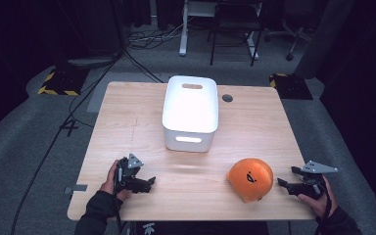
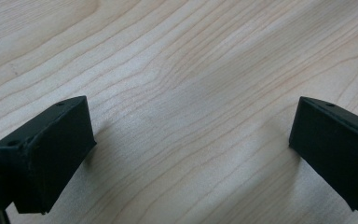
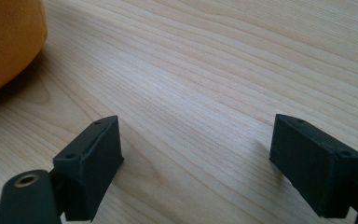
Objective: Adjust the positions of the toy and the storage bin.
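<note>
The orange ball (image 1: pixel 250 179) lies on the table (image 1: pixel 127 122), just beside the right gripper (image 1: pixel 284 178). Both the right gripper and the left gripper (image 1: pixel 151 182) are spread wide, gripping nothing.

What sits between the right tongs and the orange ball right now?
Nothing: in the high view only bare table separates the open right tongs from the orange ball.

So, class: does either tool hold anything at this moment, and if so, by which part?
Nothing is held. The left tool and the right tool both stand open over the bare table, and the orange ball lies free beside the right one.
</note>
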Motion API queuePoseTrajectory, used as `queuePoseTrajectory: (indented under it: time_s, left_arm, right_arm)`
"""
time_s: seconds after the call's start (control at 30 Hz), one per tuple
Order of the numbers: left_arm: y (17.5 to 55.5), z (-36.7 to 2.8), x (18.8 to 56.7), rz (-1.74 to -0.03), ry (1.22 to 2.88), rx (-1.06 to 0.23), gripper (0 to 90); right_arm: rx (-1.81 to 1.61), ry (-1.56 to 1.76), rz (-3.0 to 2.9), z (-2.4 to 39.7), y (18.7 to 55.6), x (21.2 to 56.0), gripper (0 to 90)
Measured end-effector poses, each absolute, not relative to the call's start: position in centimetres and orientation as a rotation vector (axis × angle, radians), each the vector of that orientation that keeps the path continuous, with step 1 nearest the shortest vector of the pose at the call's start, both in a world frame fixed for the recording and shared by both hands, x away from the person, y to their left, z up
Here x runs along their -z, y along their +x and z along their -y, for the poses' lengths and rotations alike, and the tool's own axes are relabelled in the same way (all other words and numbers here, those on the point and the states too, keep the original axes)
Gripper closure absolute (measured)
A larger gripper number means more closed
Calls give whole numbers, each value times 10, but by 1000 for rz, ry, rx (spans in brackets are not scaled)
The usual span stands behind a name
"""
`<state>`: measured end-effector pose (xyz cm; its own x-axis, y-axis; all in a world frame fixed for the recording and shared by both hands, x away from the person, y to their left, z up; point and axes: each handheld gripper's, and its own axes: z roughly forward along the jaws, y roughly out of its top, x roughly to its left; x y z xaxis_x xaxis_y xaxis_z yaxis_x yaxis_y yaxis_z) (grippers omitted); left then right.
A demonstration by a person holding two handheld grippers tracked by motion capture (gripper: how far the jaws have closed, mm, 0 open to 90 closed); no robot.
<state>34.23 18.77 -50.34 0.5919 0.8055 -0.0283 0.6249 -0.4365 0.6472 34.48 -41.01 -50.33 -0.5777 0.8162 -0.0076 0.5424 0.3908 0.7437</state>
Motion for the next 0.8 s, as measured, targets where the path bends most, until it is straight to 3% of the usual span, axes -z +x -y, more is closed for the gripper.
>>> queuePoseTrajectory:
  time_s: [0.43, 0.8]
  left_arm:
    - [340, -190, 504, -1075, 2221, -380, 7]
    - [340, -190, 504, -1075, 2217, -369, 6]
  right_arm:
    - [-1045, 1164, -2341, 413, 342, 498, 175]
    - [-1184, 998, -2311, 401, 320, 460, 200]
